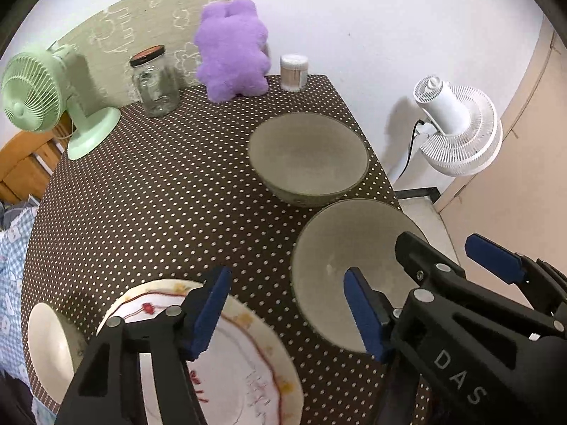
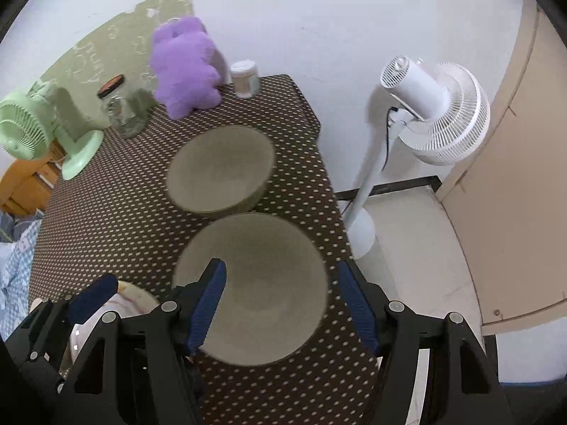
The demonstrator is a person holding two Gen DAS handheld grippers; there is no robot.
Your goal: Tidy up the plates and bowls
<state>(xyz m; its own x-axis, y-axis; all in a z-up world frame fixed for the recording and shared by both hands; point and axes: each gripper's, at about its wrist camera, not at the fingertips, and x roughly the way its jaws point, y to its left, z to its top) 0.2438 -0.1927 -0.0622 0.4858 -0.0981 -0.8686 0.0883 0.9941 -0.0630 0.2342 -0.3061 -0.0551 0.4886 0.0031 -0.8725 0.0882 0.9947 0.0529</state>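
The left gripper (image 1: pixel 283 304) hangs nearest the lens, its jaws spread and pinching nothing: one blue pad sits over the patterned plate (image 1: pixel 248 364), the other over the near grey bowl (image 1: pixel 340 265). The right gripper (image 2: pixel 280 304) is likewise spread and empty, with 1 pad inside that near bowl (image 2: pixel 255 290) and the other outside its right rim, so the wall stands between the jaws untouched.

All the dishes rest on the polka-dot worktop (image 1: pixel 159 194): 2 grey bowls toward its right edge, the far grey bowl (image 1: pixel 308 157) just behind the near one, the plate at the front, and a white bowl (image 1: pixel 46 343) beside the plate at the front left corner.

The step in hand looks like the approach for a first pick-up, probably the near bowl. Next, the right jaws need to settle lower over the rim and close on it firmly, then lift it clear and nest it into the far bowl.
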